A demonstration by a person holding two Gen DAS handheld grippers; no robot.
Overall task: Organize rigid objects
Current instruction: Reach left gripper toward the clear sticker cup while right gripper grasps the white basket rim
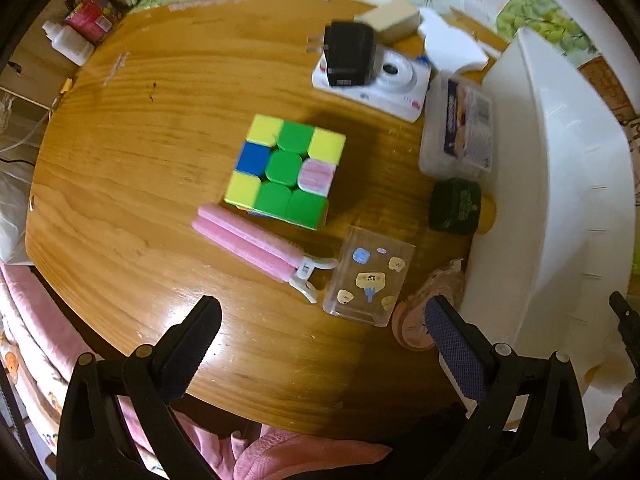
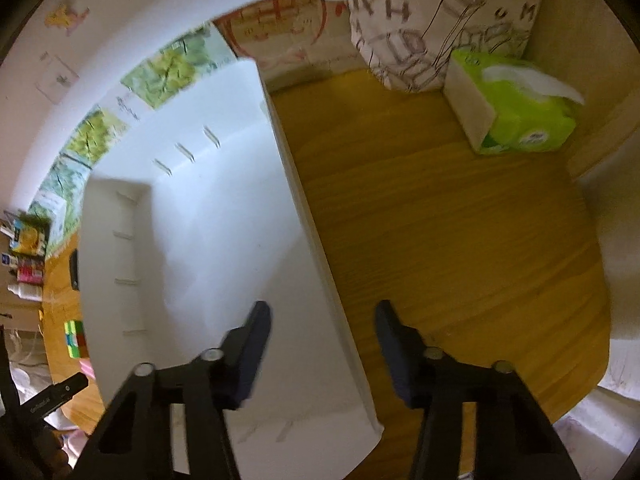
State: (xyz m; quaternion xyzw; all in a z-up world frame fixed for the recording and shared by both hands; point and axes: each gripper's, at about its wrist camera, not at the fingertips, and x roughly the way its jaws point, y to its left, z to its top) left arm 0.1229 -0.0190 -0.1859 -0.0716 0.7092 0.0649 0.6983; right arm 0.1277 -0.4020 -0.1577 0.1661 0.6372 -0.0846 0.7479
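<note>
One cube (image 1: 285,170), one camera (image 1: 384,80), one bin (image 1: 560,200).

Warm, dim indoor light with glare on the wooden table (image 1: 120,208) just ahead of the left gripper (image 1: 320,336), soft motion blur throughout, and heavy fisheye bending with dark corners

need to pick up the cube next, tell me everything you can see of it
The cube is a stickerless plastic three-by-three puzzle, scrambled. Its top face shows five green tiles, three yellow, one blue and one pale pink. It sits flat on the wooden table, turned a little askew, near the middle. A pink clip lies against its near lower edge. Nothing rests on it. In the right wrist view it appears small at the far left, showing red and green tiles.
</note>
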